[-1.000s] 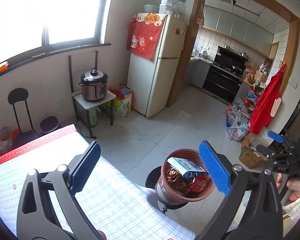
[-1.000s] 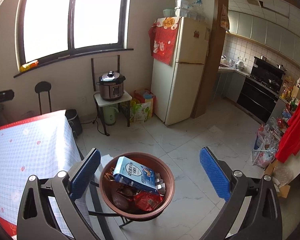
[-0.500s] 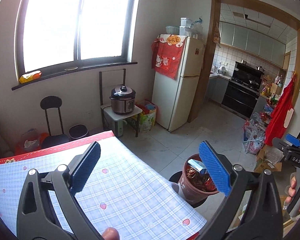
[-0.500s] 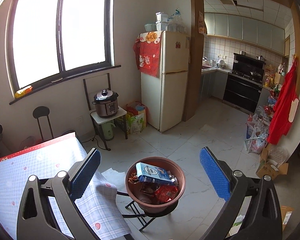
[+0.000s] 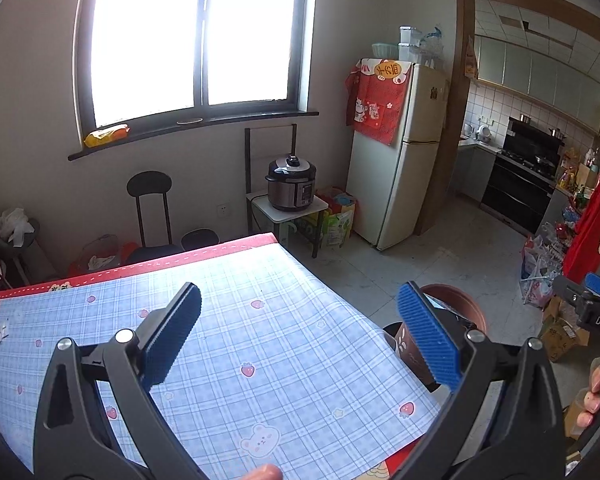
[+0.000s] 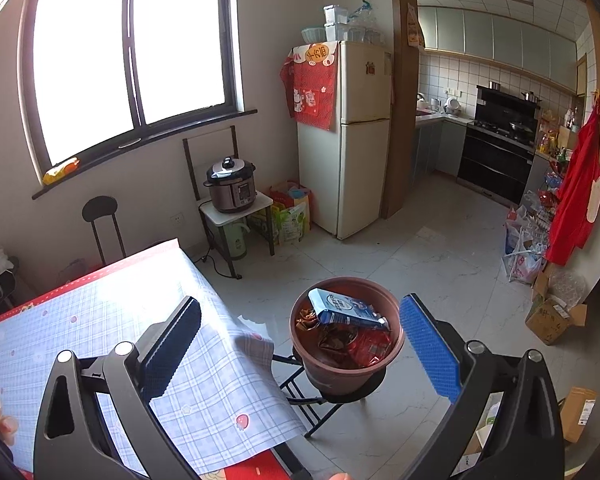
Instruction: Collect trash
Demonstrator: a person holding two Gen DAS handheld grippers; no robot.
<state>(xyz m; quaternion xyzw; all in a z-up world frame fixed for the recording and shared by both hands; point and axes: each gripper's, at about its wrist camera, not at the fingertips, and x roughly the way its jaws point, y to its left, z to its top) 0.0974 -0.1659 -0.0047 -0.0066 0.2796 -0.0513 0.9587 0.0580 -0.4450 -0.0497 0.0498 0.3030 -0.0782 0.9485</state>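
Brown bin [image 6: 346, 344] stands beside table edge [image 6: 228, 312].

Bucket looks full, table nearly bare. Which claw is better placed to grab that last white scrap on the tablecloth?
Left, probably. The left claw is open over the tablecloth, facing the scrap at its far-left edge. The right claw is open nearer the bucket.

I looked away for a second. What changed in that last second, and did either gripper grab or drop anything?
The left gripper swung away from the brown bin to face the checked tablecloth; the right gripper pulled back from the bin. Nothing was grabbed or dropped. Both stayed open and empty, and the blue carton stayed in the bin.
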